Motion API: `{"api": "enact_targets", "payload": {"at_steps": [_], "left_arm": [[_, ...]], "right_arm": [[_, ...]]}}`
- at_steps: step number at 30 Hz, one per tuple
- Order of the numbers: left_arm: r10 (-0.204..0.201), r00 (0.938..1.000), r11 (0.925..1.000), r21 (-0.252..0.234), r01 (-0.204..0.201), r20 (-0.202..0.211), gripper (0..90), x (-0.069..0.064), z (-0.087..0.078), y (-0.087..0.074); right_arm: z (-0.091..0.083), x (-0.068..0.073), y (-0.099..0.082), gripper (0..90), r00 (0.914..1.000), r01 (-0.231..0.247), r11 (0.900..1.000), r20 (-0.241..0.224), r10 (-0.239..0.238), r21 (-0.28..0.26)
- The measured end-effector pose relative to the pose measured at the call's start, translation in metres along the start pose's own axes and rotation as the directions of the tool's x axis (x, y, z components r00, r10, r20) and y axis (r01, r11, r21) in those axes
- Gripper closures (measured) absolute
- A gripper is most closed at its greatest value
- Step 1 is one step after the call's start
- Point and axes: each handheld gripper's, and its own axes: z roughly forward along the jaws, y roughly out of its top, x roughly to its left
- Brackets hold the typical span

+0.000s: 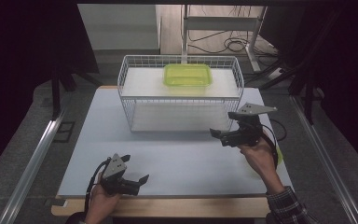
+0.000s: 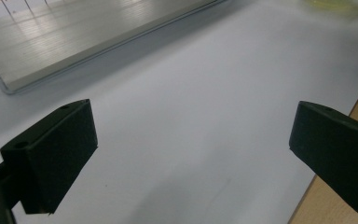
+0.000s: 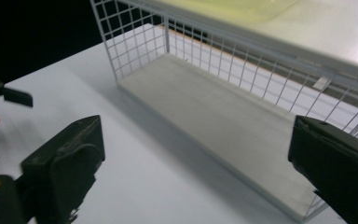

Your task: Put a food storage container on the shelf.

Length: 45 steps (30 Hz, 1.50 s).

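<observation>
Right gripper (image 3: 191,158) jaws wide apart, nothing between. White wire rack (image 3: 223,60) just ahead, lower shelf (image 3: 214,121) beyond the tips; left gripper (image 3: 4,95) far left.

Open table in front, wire rack blocking the back

The white table (image 1: 177,158) lies bare between the left gripper (image 1: 137,170) and the right gripper (image 1: 223,123), giving free passage. Behind, the wire rack (image 1: 181,100) bars the way; its lower shelf opens toward the front, and the green container (image 1: 188,74) occupies its top.
</observation>
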Motion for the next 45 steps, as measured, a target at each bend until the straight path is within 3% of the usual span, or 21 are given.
{"api": "enact_targets", "payload": {"at_steps": [9,14,21,28,37,45], "left_arm": [[0.009,0.9999,0.9999,-0.008,-0.009,-0.011,0.7,0.000,-0.001,0.000],[0.021,0.9998,0.9998,-0.004,-0.021,-0.005,0.7,-0.001,0.001,0.000],[0.017,0.9998,0.9998,0.015,-0.017,0.009,1.0,-0.002,0.003,0.000],[0.015,0.9998,0.9995,0.027,-0.015,0.013,1.4,-0.003,0.003,0.001],[0.047,0.9989,0.9984,0.032,-0.047,0.006,1.4,-0.005,0.005,0.000],[0.063,0.9980,0.9975,0.032,-0.063,0.004,1.2,-0.006,0.006,0.000]], "right_arm": [[-0.003,0.006,-0.028,1.2,0.9999,0.011,0.9999,0.004,-0.011,-0.001],[-0.004,0.009,-0.045,1.6,0.9998,-0.015,0.9999,0.013,0.015,-0.007],[0.000,0.015,-0.067,2.0,0.9992,-0.033,0.9989,0.024,0.032,0.033],[0.002,0.022,-0.082,1.1,0.9983,-0.013,0.9988,0.057,0.010,0.047],[0.003,0.028,-0.103,1.0,0.9982,-0.010,0.9972,0.060,0.005,0.074],[0.009,0.029,-0.121,0.2,0.9975,-0.031,0.9907,0.067,0.022,0.133]]}}
